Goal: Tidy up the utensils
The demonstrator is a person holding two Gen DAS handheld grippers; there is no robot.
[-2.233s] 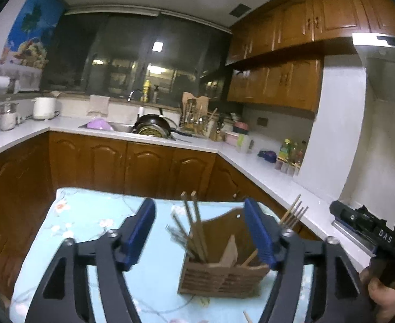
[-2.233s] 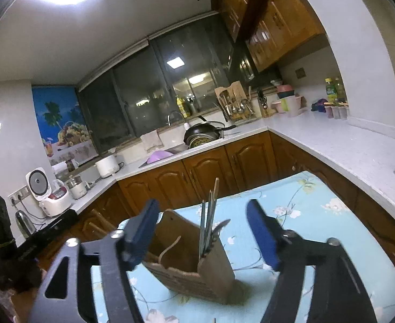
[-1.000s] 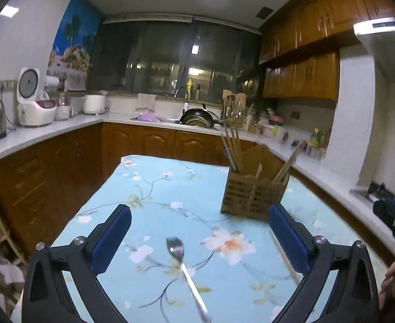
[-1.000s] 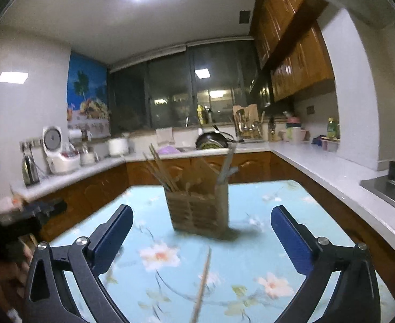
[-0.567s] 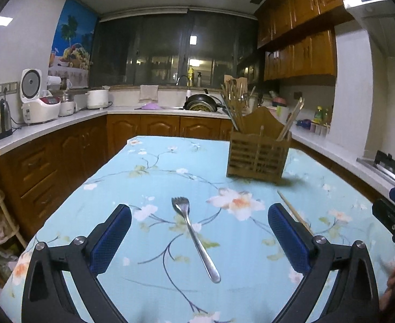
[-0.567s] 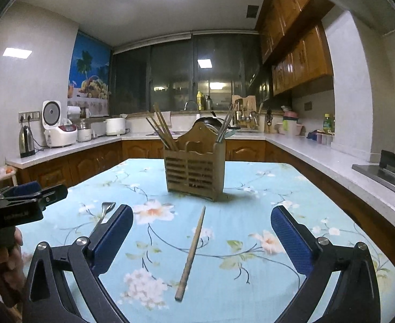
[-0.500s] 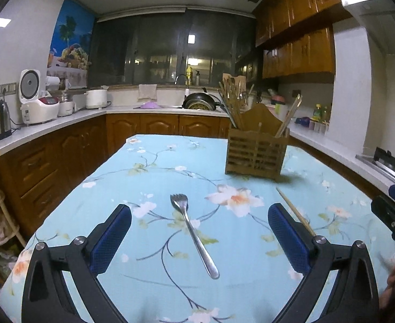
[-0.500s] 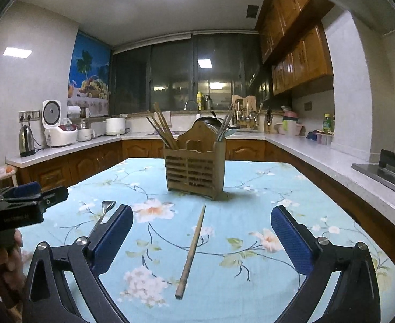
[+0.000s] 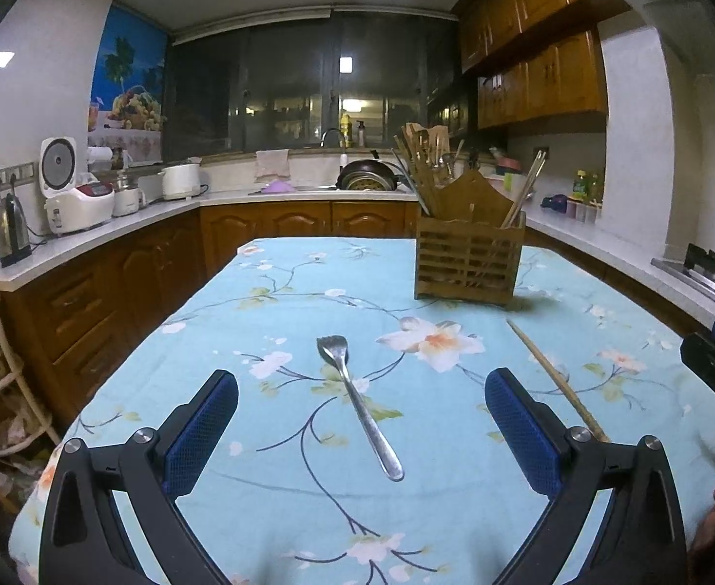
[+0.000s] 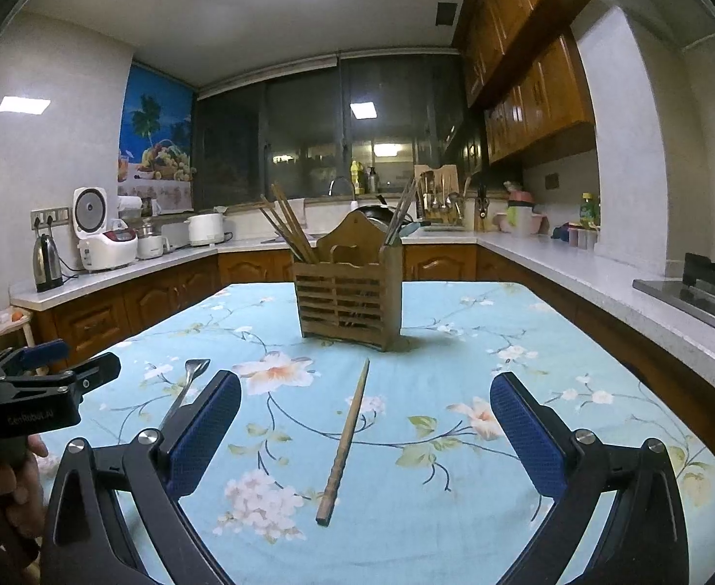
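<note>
From my left wrist camera, the left tongs [image 9: 361, 404] hang spread wide over the near end of the table [image 9: 240, 477], gripping nothing. A metal fork [image 9: 357, 409] lies flat between the blue pads [image 9: 201, 431], tines pointing far. A lone wooden chopstick [image 9: 554, 380] lies to its right. The slatted wooden utensil holder [image 9: 469, 263] stands upright at the far right, chopsticks leaning inside it.

From my right wrist camera, the right tongs [image 10: 366, 426] are equally wide apart and empty. The chopstick [image 10: 345, 441] lies between their pads [image 10: 528, 438], thick end nearest. The holder [image 10: 350, 300] stands just beyond its tip. The fork [image 10: 186, 382] lies at the left, near the left tongs [image 10: 55, 373].
</note>
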